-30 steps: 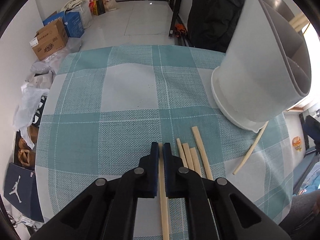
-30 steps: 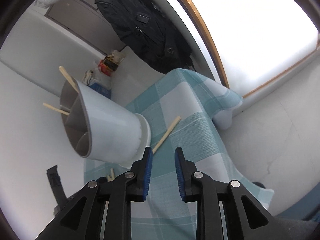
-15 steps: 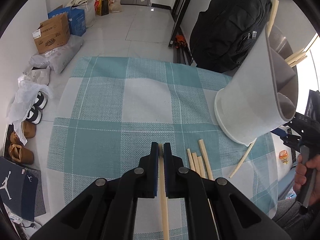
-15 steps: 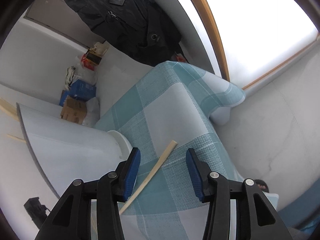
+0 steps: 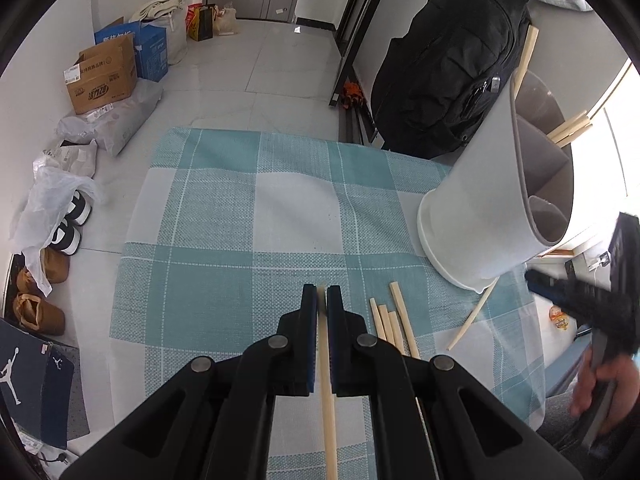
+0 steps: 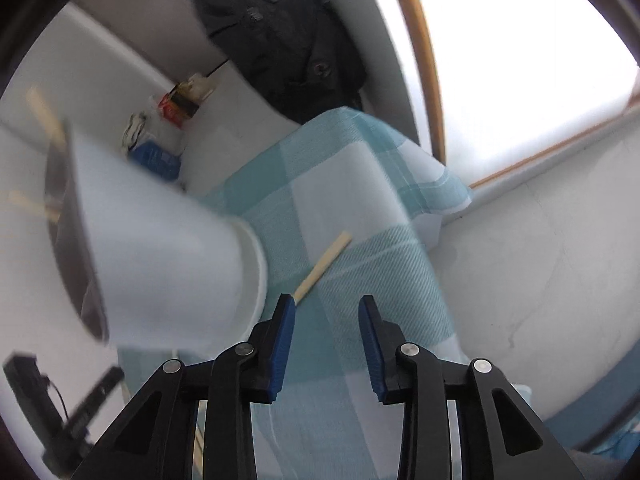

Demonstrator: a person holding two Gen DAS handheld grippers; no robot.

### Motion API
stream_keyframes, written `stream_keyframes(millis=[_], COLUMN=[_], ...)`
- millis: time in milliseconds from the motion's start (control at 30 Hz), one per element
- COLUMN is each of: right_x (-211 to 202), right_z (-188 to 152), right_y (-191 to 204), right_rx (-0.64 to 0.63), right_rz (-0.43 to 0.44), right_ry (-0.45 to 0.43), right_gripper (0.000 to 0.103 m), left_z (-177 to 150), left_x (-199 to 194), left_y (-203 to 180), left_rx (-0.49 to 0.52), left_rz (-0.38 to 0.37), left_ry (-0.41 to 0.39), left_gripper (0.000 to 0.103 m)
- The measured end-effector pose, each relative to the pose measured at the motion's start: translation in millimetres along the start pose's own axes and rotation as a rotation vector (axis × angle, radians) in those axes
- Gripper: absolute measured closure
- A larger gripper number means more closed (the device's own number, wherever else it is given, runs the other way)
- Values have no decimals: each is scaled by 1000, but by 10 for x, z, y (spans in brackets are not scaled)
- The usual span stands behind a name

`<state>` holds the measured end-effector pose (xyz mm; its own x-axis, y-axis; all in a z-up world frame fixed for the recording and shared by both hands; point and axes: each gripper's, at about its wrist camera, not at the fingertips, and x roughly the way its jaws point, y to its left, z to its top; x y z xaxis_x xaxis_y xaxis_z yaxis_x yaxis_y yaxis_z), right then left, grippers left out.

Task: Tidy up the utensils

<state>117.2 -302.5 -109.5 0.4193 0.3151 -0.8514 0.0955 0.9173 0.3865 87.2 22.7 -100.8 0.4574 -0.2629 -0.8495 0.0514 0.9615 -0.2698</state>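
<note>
Left tongs (image 5: 321, 296) are pressed together on one pale wooden chopstick (image 5: 327, 392), which runs straight back between the two black fingers toward the camera, its tip just showing at the front of the blue pads. These tongs stand above a worktop covered with a teal and white checked cloth (image 5: 224, 216).

Right tongs (image 6: 327, 312) are apart, with nothing between the blue pads. They hang over the same cloth near its edge, and a single chopstick (image 6: 322, 268) lies there, one end just in front of the left finger.

On the cloth, to the right of the left tongs, four loose chopsticks (image 5: 394, 326) lie side by side, almost parallel. One more lies slanted near the foot of a white utensil holder (image 5: 476, 208). This holder has grey inner compartments, and several chopsticks (image 5: 568, 130) stick out of its top. The fisheye lens makes it look tilted, so I cannot tell if it is really upright.

A black backpack (image 5: 444, 80) stands behind the worktop. On the floor at the left are cardboard boxes (image 5: 102, 74) and some shoes (image 5: 68, 228).
</note>
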Motion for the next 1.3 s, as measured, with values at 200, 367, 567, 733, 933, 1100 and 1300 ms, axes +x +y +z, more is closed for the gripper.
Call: stream_keyframes(millis=[200,367,567,733,933,1100,1300], right_x=[-72,136,487,599,666,758,543], right_z=[-652,-949,-1097,-1206,-1134,-991,-772], right_y=[798,1344,1622,1727,1808,1853,1943], right_rx=[-528,-1026,-1423,-1595,-1694,-1679,-1486], right_rz=[19,-91,-203,-213,-177,-146,-33], right_ry=[65,59,123,153,277,324,239], right_gripper=[72,78,78,78,80,97,100], left_z=[-6,-19,4,23,35,7,-22], left_x=[-133,-210,-206,-195,-173,-106,-68], left_y=[45,68,224,348,418,511,539], left_rx=[-22,-29,-77,-122,-133,-154,-158], left_rz=[-35,-38,-48,-58,-43,-30,-3], left_ry=[-47,-81,-69,-56,-51,-6,20], left_gripper=[102,102,102,102,102,102,102])
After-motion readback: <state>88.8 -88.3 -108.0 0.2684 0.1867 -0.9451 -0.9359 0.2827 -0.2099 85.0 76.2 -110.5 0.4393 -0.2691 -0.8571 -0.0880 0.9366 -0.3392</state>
